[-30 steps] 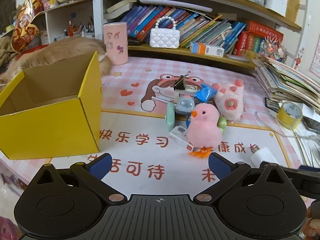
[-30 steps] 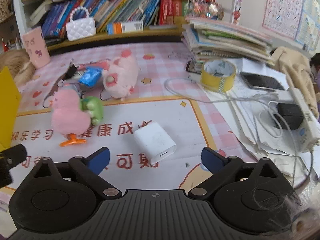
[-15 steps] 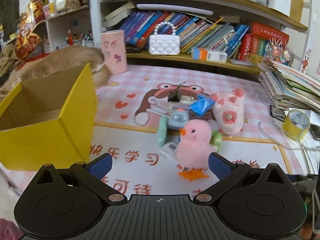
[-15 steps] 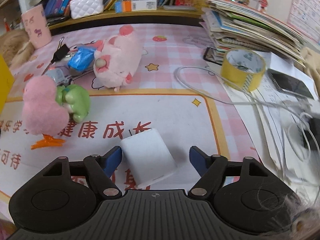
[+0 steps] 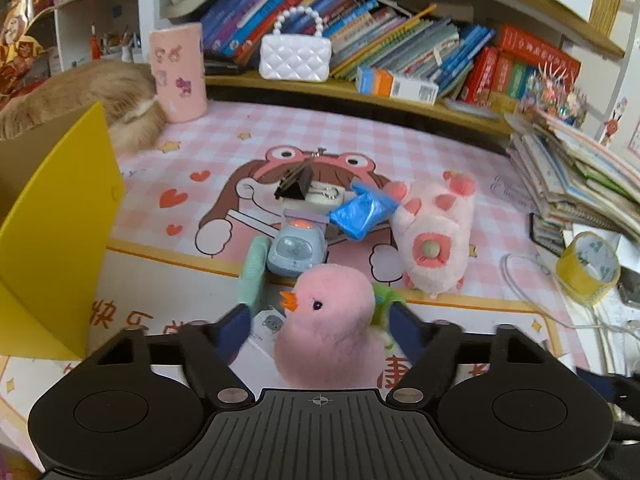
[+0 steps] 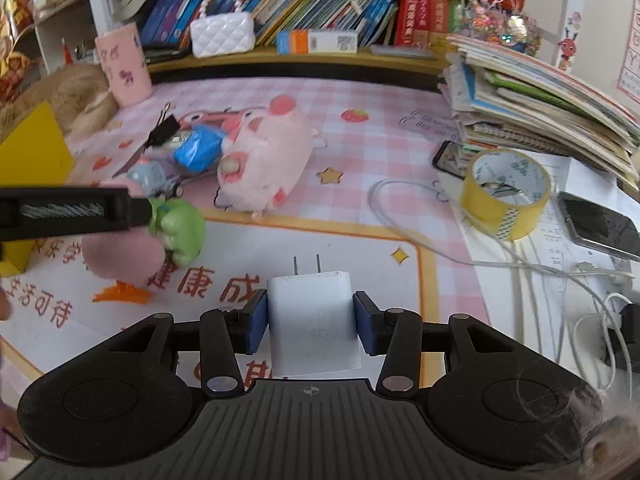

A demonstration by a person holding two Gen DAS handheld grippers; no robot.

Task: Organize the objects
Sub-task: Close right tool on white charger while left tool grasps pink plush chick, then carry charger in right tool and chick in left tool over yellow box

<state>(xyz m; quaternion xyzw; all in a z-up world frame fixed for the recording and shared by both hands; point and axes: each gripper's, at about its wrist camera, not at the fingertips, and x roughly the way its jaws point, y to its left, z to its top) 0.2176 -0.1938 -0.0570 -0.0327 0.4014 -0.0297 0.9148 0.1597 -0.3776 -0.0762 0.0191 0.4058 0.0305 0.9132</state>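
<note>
At the left edge of the desk stands a yellow cardboard box (image 5: 60,216). It is open at the top, but its inside is cut off by the frame, so its content cannot be told. On the right, a roll of yellow tape (image 6: 506,194) lies flat with something small inside its ring, too unclear to name.

Several things are only partly seen. A furry orange shape (image 5: 100,96) lies behind the box, mostly hidden. The small pile in the middle overlaps: a black binder clip (image 5: 296,186), a blue packet (image 5: 364,214) and a pale blue toy (image 5: 294,250) lean on each other. A green toy (image 6: 180,232) touches the back of the pink chick and is half covered by the left tool's finger in the right wrist view.

The pink plush chick (image 5: 328,328) is round and fluffy, with an orange beak, a black eye and orange feet. It stands on the white part of the mat, between the fingers of the left gripper (image 5: 320,330). The jaws have just been closing, but they look still a little apart from the plush.

The white charger (image 6: 312,320) is a rounded block with two metal prongs pointing to the far side. The right gripper (image 6: 310,322) has just been closing and its blue pads now press on both sides of it. A pink plush slipper (image 5: 436,240) lies behind the chick.
</note>
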